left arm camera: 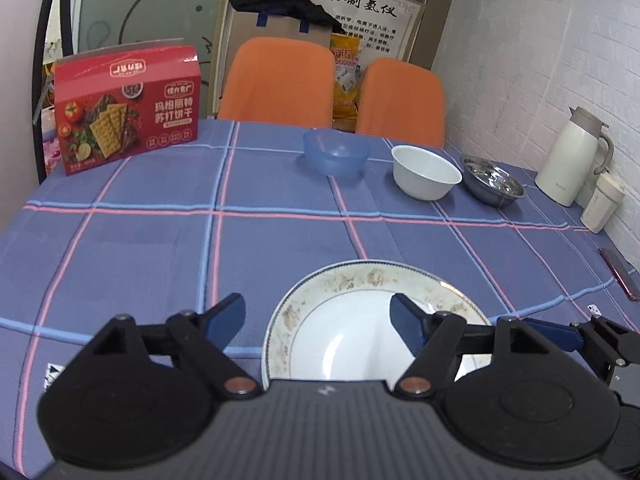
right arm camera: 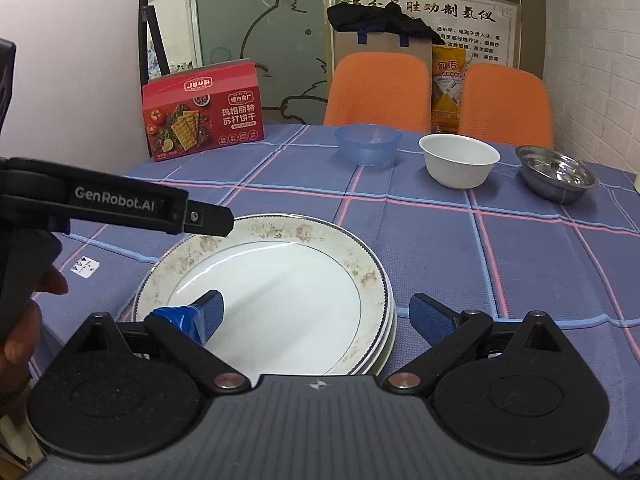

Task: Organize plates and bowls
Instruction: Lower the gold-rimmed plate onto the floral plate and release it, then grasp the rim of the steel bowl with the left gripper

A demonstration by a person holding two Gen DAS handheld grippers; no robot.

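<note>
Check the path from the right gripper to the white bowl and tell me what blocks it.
Nothing visible blocks it. The right gripper is open above the plate stack; beyond lies bare tablecloth up to the white bowl. The blue bowl and steel bowl sit apart on either side.

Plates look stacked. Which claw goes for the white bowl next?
Right, probably. The right claw is open, empty and nearer the bowls' side; the white bowl sits ahead, slightly right. The left claw, also open, hovers over the plate stack's far side.

black grippers (right arm camera: 316, 314), blue-padded jaws
</note>
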